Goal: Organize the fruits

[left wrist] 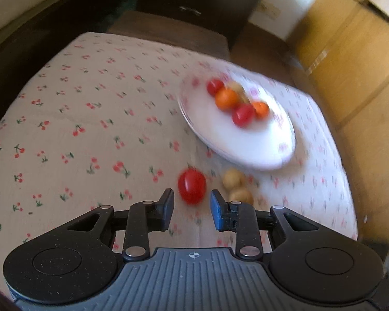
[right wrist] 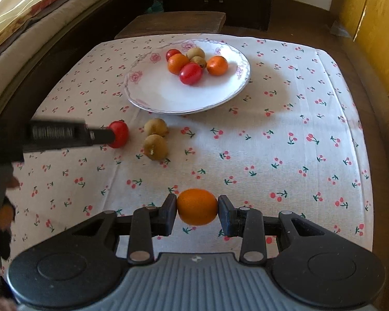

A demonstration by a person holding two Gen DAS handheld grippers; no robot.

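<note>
A white floral plate (right wrist: 168, 98) holds two oranges, two red tomatoes and two kiwis; it also shows blurred in the left wrist view (left wrist: 246, 145). My right gripper (right wrist: 197, 211) is shut on an orange (right wrist: 197, 206) just above the cloth. My left gripper (left wrist: 192, 207) is open, its fingers on either side of a loose red tomato (left wrist: 192, 185) on the cloth. From the right wrist view the left gripper (right wrist: 101, 136) reaches in from the left to that tomato (right wrist: 119, 134). Two loose kiwis (right wrist: 155, 137) lie right of it, also seen in the left wrist view (left wrist: 236, 185).
A cherry-print cloth (right wrist: 272, 142) covers the table. A dark wooden stool (right wrist: 173, 23) and a dark cabinet (right wrist: 215, 0) stand behind the table. A bed (right wrist: 26, 26) runs along the left, a yellow wooden panel (right wrist: 376, 39) along the right.
</note>
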